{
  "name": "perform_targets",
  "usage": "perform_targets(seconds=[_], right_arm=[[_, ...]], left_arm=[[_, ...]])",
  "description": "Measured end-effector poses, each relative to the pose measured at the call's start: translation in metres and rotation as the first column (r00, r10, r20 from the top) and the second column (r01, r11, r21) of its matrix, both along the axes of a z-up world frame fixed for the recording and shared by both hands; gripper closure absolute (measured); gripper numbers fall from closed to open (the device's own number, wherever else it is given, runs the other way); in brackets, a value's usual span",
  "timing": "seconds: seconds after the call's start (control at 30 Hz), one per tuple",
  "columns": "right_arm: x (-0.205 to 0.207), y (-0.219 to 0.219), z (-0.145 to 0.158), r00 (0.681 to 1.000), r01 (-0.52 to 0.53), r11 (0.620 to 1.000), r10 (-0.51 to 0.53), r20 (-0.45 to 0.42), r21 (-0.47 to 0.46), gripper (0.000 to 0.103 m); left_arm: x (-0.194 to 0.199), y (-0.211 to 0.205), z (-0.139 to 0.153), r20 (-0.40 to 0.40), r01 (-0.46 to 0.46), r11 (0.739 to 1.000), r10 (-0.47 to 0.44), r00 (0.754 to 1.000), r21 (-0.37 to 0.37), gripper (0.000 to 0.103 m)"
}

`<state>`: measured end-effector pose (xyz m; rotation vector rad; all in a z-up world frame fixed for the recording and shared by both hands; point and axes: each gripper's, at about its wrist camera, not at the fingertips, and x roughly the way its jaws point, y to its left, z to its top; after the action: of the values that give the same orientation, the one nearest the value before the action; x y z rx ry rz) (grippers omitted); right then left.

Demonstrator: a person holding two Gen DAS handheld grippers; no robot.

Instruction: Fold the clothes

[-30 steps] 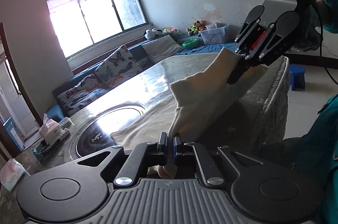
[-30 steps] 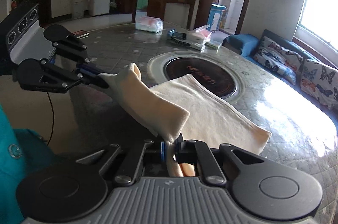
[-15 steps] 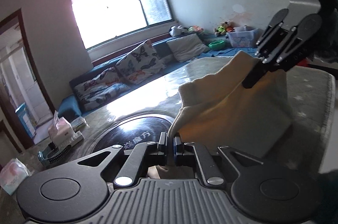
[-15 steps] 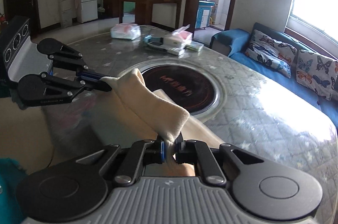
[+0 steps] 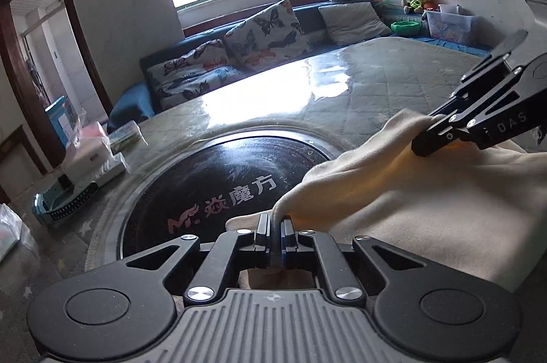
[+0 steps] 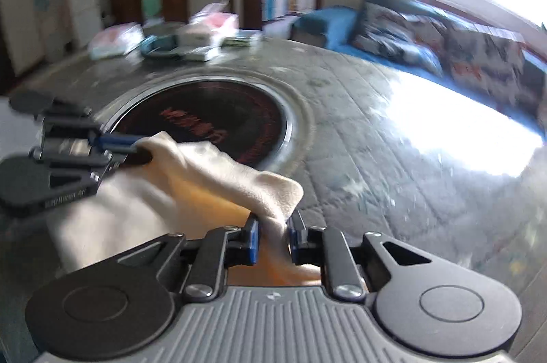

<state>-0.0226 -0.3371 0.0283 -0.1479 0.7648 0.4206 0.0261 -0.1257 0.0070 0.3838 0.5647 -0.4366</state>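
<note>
A cream cloth [image 5: 427, 198] lies partly on the grey quilted table [image 5: 376, 82], its near edge lifted and folded over. My left gripper [image 5: 274, 222] is shut on one corner of that edge, just over the rim of the black round plate [image 5: 232, 185]. In the right wrist view the left gripper [image 6: 136, 151] pinches the cloth [image 6: 212, 171] at the left. The jaws of my right gripper [image 6: 273, 222] are opening. The other corner hangs loosely in the gap between them, and the pads do not press on it. The left wrist view shows the right gripper [image 5: 424, 137] at the right, over the cloth.
Tissue packs and small boxes [image 5: 95, 157] crowd the table's far left edge; in the right wrist view they [image 6: 191, 38] sit beyond the black plate [image 6: 212, 116]. A sofa with butterfly cushions [image 5: 256, 34] runs behind the table under the window.
Both grippers have carried the cloth's lifted edge forward and down, up to the black plate. The right gripper's jaws, closed on the corner before, now stand apart.
</note>
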Motion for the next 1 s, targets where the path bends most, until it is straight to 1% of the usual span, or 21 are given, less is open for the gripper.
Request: perform_targets(seconds=[0.03,0.1,0.23,0.33,0.43,0.5,0.57,0.6,0.67,0.73,0.83,0.9,1.0], right_arm=[[0.002,-0.006,-0.004,0.999,0.034,0.999,-0.034,-0.007,0.034,0.078],[0.003,-0.014,-0.005,0.998,0.069,0.996,-0.069,-0.002,0.052,0.077],[-0.004,-0.033,0.005,0.992,0.122,0.988,-0.124,0.011,0.098,0.076],[-0.016,-0.043,0.012,0.988,0.147,0.984,-0.15,0.028,0.097,0.077],[-0.028,-0.047,0.015,0.985,0.166,0.982,-0.169,0.026,0.091,0.079],[-0.031,-0.049,0.014,0.984,0.175,0.979,-0.179,0.022,0.106,0.079],[-0.028,-0.048,0.013,0.983,0.181,0.976,-0.185,0.019,0.123,0.081],[-0.025,-0.047,0.012,0.982,0.184,0.972,-0.188,0.014,0.144,0.087],[-0.02,-0.043,0.01,0.982,0.185,0.969,-0.188,0.004,0.161,0.089],[-0.013,-0.038,0.006,0.983,0.184,0.968,-0.185,-0.009,0.169,0.092],[-0.002,-0.032,-0.005,0.98,0.198,0.971,-0.196,-0.03,0.135,0.093],[0.002,-0.031,-0.011,0.977,0.214,0.97,-0.211,-0.04,0.113,0.092],[-0.005,-0.043,-0.005,0.971,0.238,0.962,-0.236,-0.03,0.135,0.092]], left_arm=[[0.001,-0.001,-0.001,-0.003,-0.005,1.0,0.005,1.0,0.0,0.094],[0.004,-0.003,0.0,-0.01,-0.016,1.0,0.016,1.0,-0.002,0.094],[0.012,-0.002,0.004,-0.013,-0.049,0.999,0.049,0.999,-0.001,0.08],[0.015,0.003,0.011,-0.016,-0.077,0.997,0.077,0.997,-0.027,0.08],[0.012,0.005,0.025,-0.018,-0.075,0.993,0.074,0.997,-0.088,0.08],[0.009,0.0,0.034,-0.028,-0.043,0.991,0.04,0.999,-0.128,0.082],[0.005,-0.009,0.037,-0.044,0.004,0.99,-0.01,0.999,-0.144,0.082],[0.004,-0.015,0.036,-0.053,0.027,0.989,-0.034,0.998,-0.142,0.082],[0.004,-0.027,0.031,-0.071,0.056,0.99,-0.066,0.995,-0.128,0.083],[0.008,-0.037,0.023,-0.093,0.063,0.992,-0.073,0.993,-0.109,0.083],[0.015,-0.044,0.011,-0.122,0.052,0.994,-0.063,0.99,-0.095,0.083],[0.017,-0.046,0.008,-0.126,0.047,0.995,-0.059,0.99,-0.092,0.082],[0.015,-0.045,0.01,-0.119,0.049,0.995,-0.059,0.991,-0.087,0.082]])
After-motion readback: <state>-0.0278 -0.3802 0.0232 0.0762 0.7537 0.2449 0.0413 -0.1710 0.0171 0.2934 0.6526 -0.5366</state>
